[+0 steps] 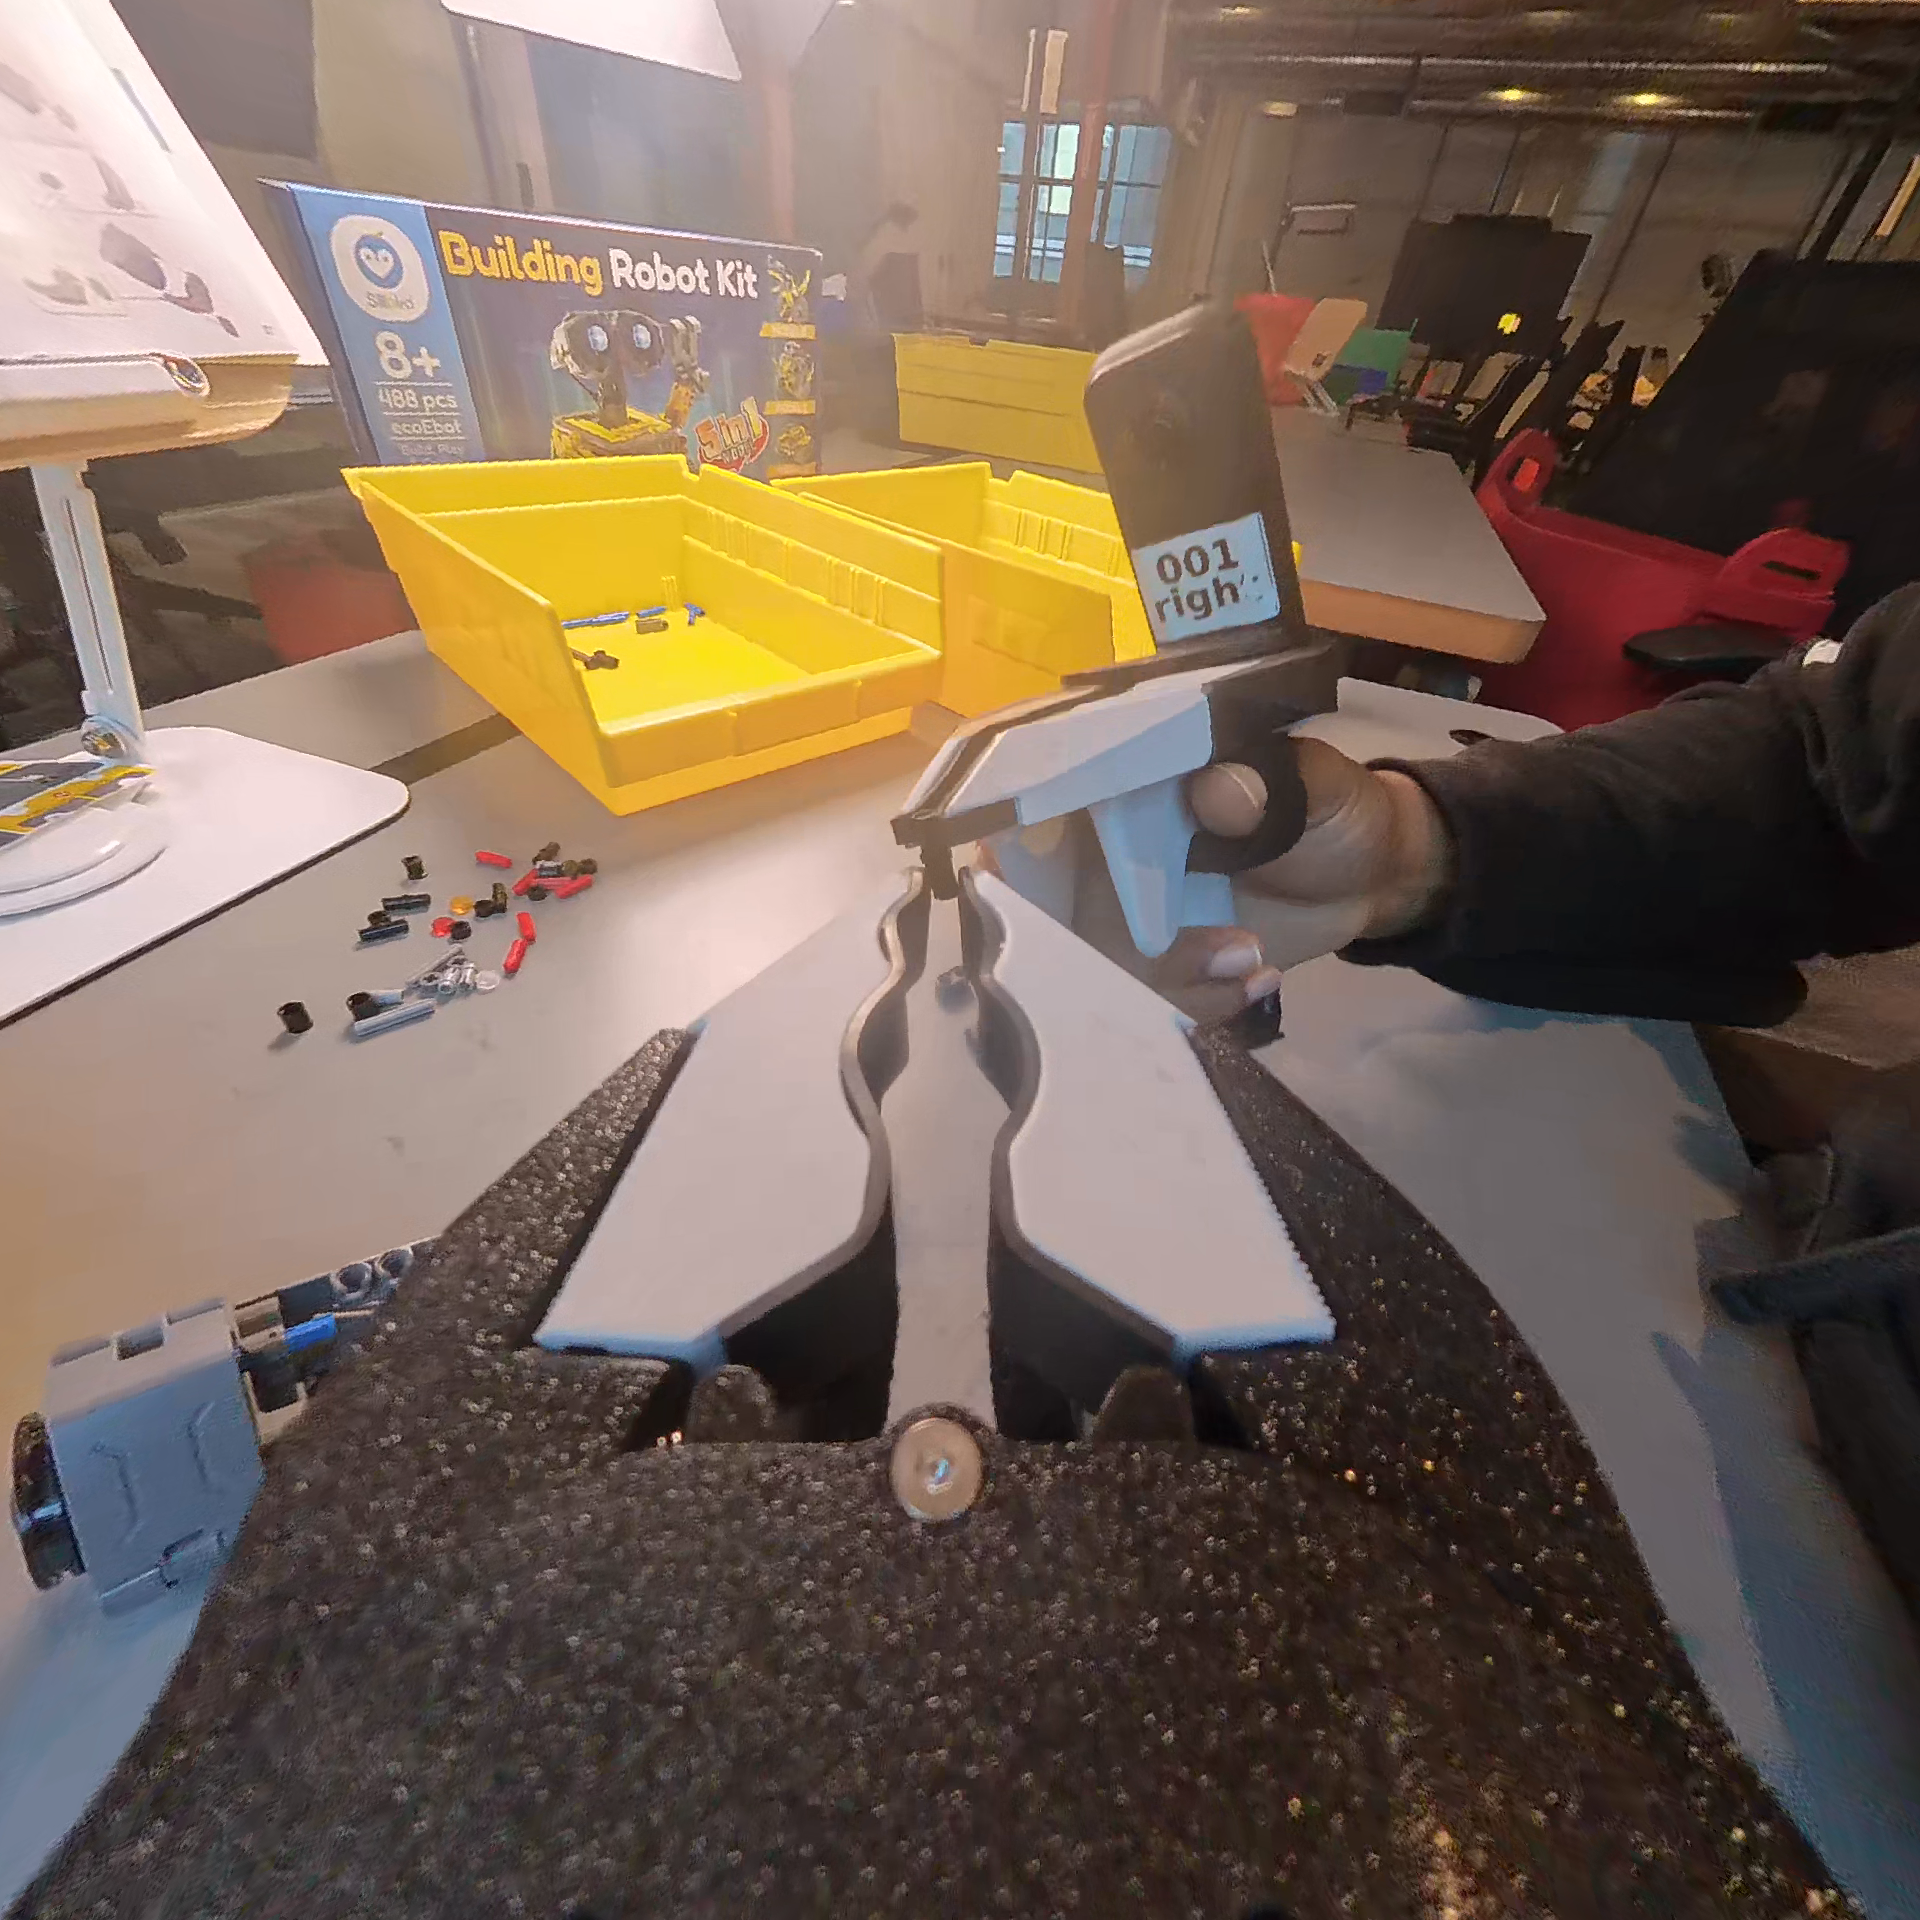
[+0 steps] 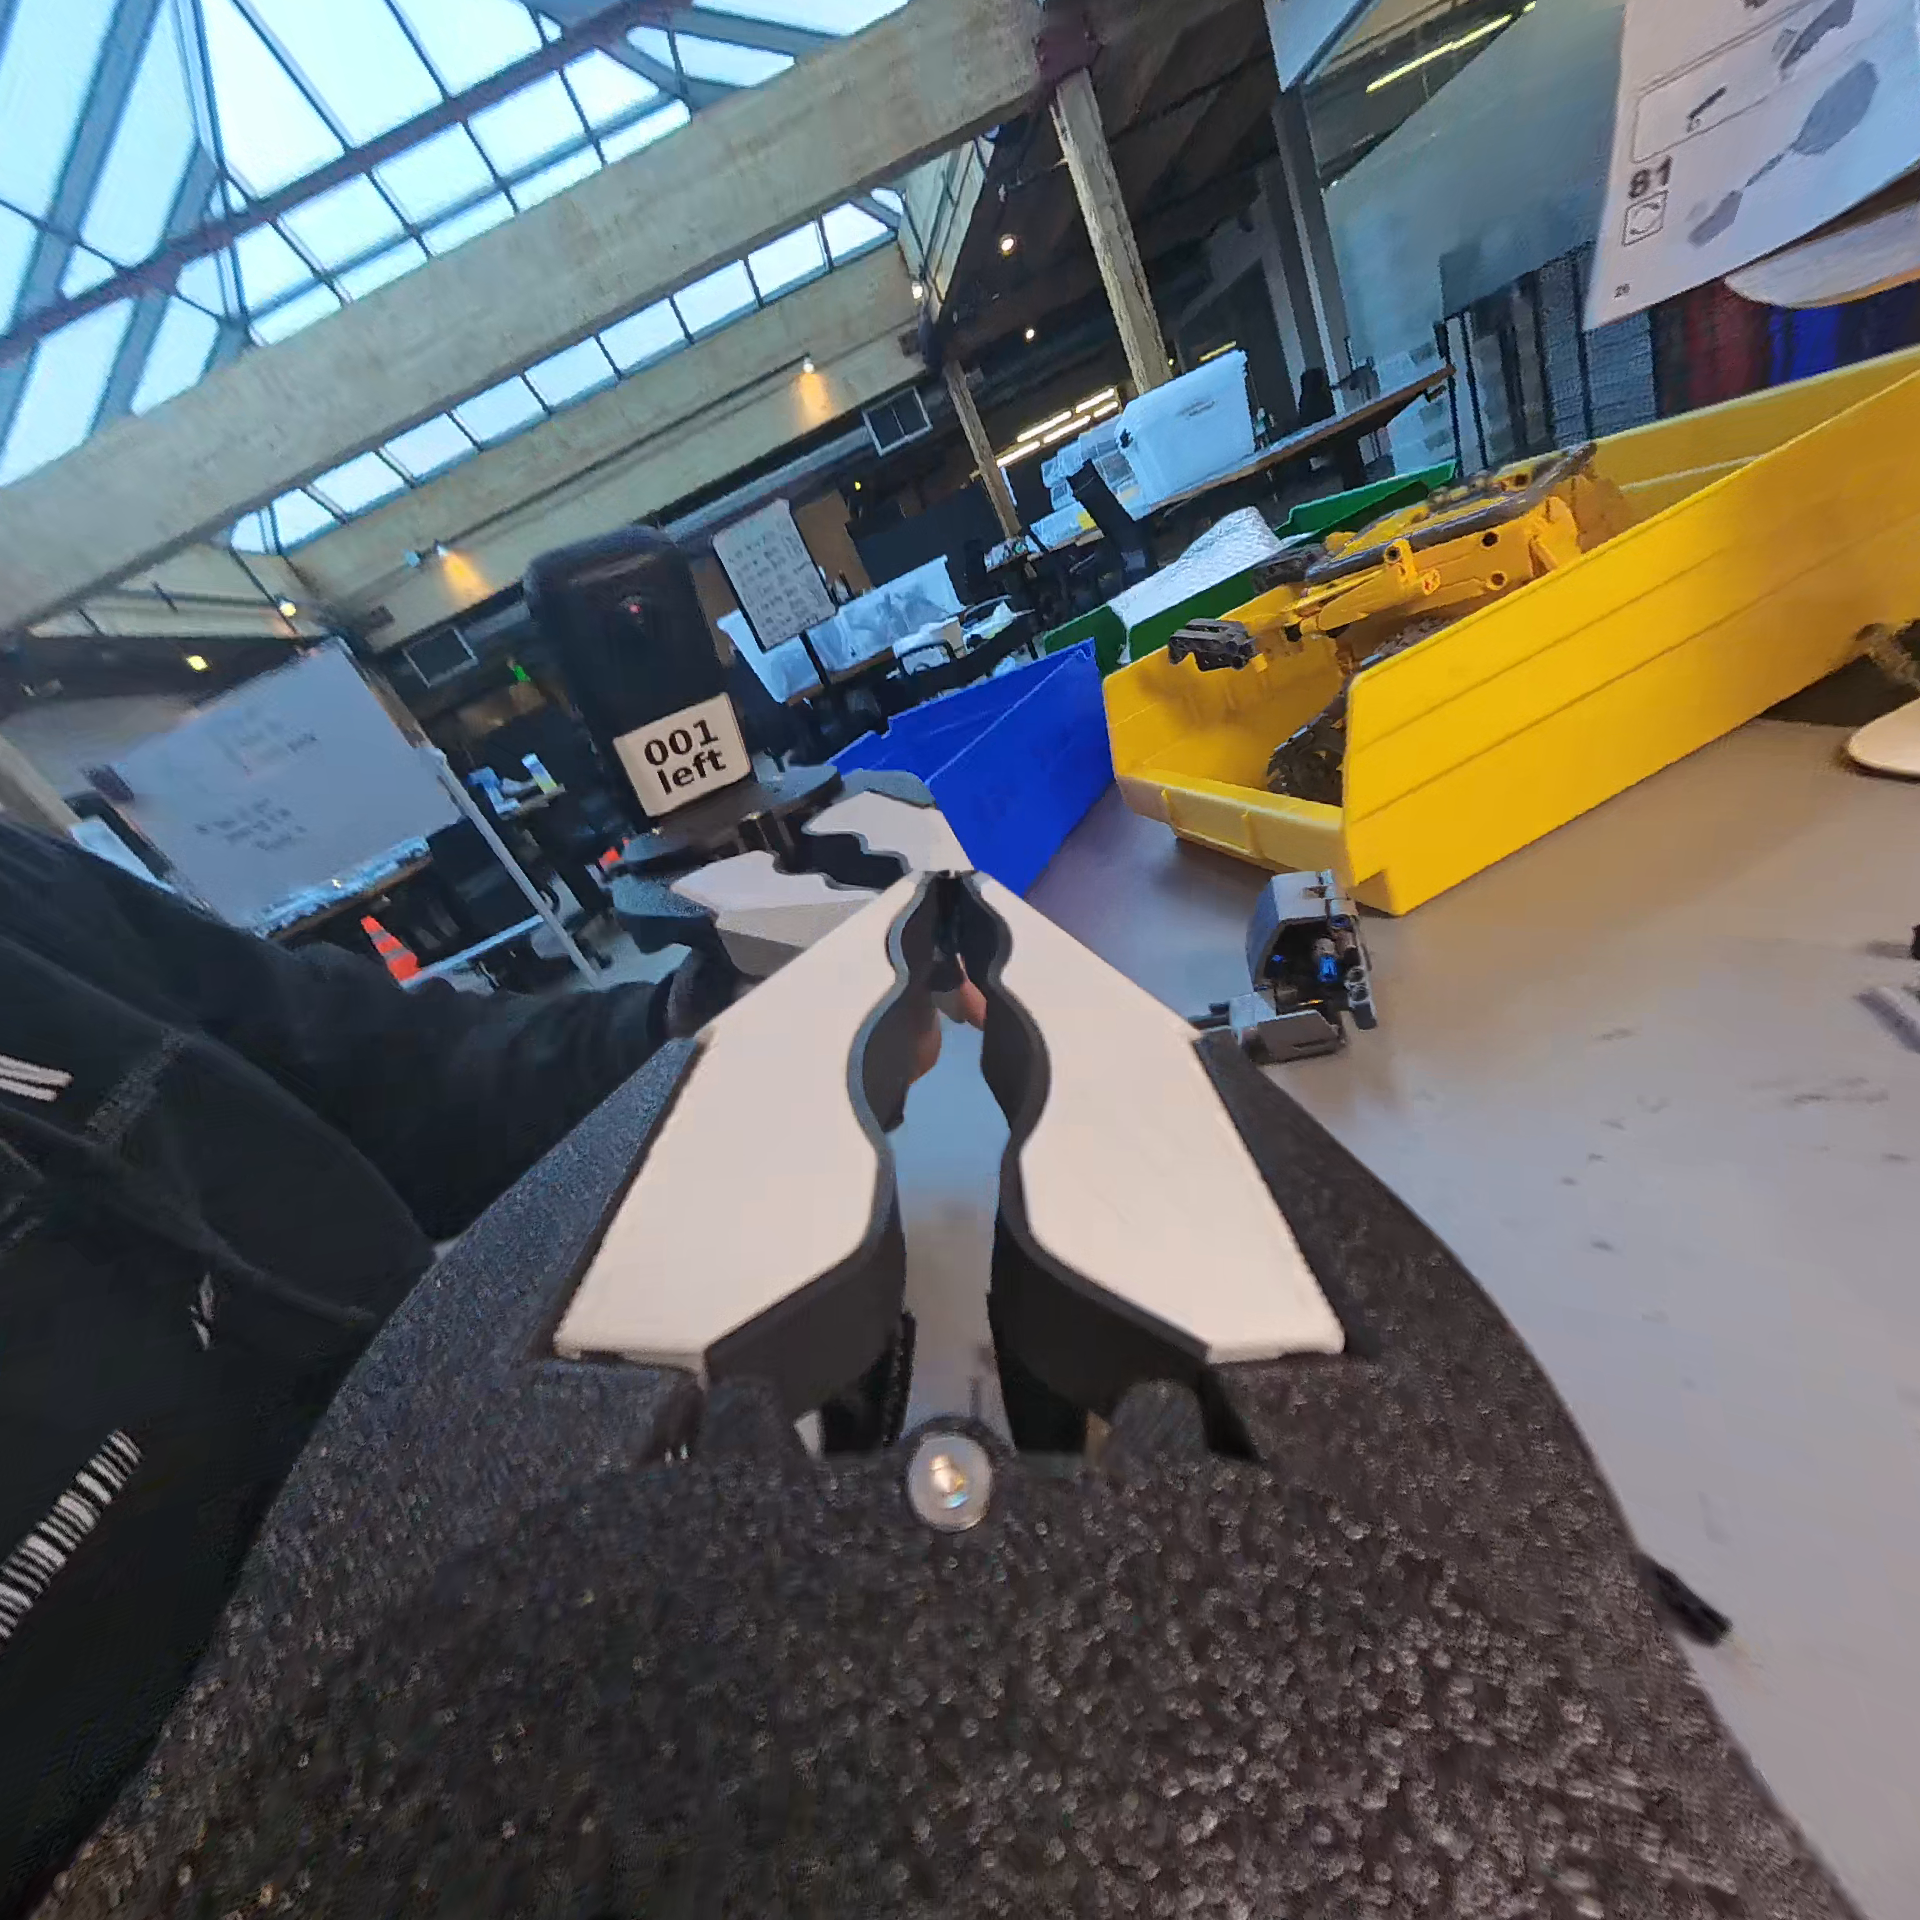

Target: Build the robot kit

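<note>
My left gripper (image 1: 941,883) and my right gripper (image 2: 945,896) meet tip to tip above the grey table (image 1: 312,1122). A small black pin (image 1: 940,875) stands between both pairs of fingertips, and both grippers look shut on it. It also shows in the right wrist view (image 2: 945,930). In the left wrist view the right gripper (image 1: 914,831) comes in from the right, held by a hand (image 1: 1320,842) in a black sleeve. In the right wrist view the left gripper (image 2: 831,862) lies just beyond my tips. Another small black piece (image 1: 951,982) lies on the table under the left fingers.
Loose red, black and grey pieces (image 1: 468,925) lie to the left. A grey block assembly (image 1: 145,1455) (image 2: 1304,966) sits nearby. Two yellow bins (image 1: 665,623) (image 1: 997,592), a kit box (image 1: 582,322) and a booklet stand (image 1: 104,312) are behind. A yellow bin (image 2: 1455,748) holds a yellow model (image 2: 1455,561), beside a blue bin (image 2: 987,748). Less than 4 cm separates the two grippers' tips. Left tips and right tips are each some 15 cm from the grey block assembly (image 2: 1304,966). Seen from the left wrist view (image 1: 303,1361) as well.
</note>
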Tool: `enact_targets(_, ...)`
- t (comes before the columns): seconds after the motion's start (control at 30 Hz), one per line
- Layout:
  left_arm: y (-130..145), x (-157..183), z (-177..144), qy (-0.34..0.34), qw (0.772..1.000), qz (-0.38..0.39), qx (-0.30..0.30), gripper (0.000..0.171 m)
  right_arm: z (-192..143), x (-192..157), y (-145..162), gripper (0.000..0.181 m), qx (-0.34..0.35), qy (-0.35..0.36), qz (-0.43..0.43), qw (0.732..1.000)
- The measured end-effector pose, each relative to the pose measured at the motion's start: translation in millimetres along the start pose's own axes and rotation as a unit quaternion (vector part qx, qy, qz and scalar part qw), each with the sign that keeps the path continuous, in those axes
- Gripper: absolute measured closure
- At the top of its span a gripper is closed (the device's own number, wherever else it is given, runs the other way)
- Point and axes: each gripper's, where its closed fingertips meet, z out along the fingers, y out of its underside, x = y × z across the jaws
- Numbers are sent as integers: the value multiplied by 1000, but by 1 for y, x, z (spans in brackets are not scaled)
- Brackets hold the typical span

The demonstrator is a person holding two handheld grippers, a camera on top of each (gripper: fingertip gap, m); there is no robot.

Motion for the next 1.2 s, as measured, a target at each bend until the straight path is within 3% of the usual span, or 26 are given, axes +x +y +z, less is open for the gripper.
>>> enact_targets(0.2,19,10,-1,25,994,87,-66,168,-12,-6,19,178,-116,-24,-121,986)
enact_targets(0.4,40,25,-1,69,981,141,-118,168,-32,-6,57,181,-244,-63,-183,950)
enact_targets(0.57,51,28,0,80,975,153,-139,168,-31,-9,59,168,-245,-73,-171,952)
enact_targets(0.73,59,32,2,88,971,161,-154,168,-28,-11,64,177,-249,-75,-175,950)
enact_targets(1.2,57,33,0,107,975,135,-143,168,-31,-10,66,178,-253,-84,-166,949)
